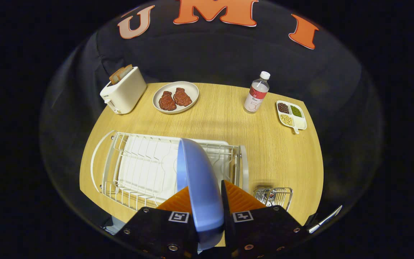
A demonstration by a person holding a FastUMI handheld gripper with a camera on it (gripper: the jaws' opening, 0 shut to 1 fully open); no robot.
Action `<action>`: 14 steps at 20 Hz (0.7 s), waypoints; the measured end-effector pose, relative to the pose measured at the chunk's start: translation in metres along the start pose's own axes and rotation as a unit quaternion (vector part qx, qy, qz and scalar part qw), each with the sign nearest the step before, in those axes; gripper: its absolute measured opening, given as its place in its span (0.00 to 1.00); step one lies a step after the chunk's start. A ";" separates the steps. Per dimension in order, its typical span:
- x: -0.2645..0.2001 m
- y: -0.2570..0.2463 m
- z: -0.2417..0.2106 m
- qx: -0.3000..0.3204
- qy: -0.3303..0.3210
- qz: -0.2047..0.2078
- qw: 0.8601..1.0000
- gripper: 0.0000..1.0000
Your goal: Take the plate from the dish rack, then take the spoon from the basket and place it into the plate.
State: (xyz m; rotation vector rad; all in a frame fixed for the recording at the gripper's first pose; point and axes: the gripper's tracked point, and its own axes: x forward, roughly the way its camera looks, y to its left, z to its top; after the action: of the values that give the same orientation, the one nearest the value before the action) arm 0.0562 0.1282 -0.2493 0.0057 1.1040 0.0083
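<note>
Blue and edge-on, the plate (199, 187) stands upright between the gripper (207, 201)'s two fingers, which press on it from either side; its lower rim drops out of sight behind the gripper body. It hangs over the near right end of the white wire dish rack (149, 169), hiding part of the rack's wires and tray. Just right of the fingers sits the small wire basket (274, 197), partly covered by the gripper; something lies inside, too small to make out. Across the wooden table (228, 118) stand a toaster (123, 94) holding bread, an oval dish of meat (175, 97), a water bottle (257, 92) and a divided tray of beans (291, 115).
</note>
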 end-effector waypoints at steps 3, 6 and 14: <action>-0.022 -0.014 -0.009 0.014 -0.021 -0.001 1.000 0.29; -0.044 -0.016 -0.027 0.028 -0.022 0.012 0.999 0.28; -0.067 -0.022 -0.106 0.059 -0.006 0.049 0.997 0.28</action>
State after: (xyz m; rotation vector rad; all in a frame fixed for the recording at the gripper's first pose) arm -0.0688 0.1059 -0.2377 0.1655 1.0897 0.0310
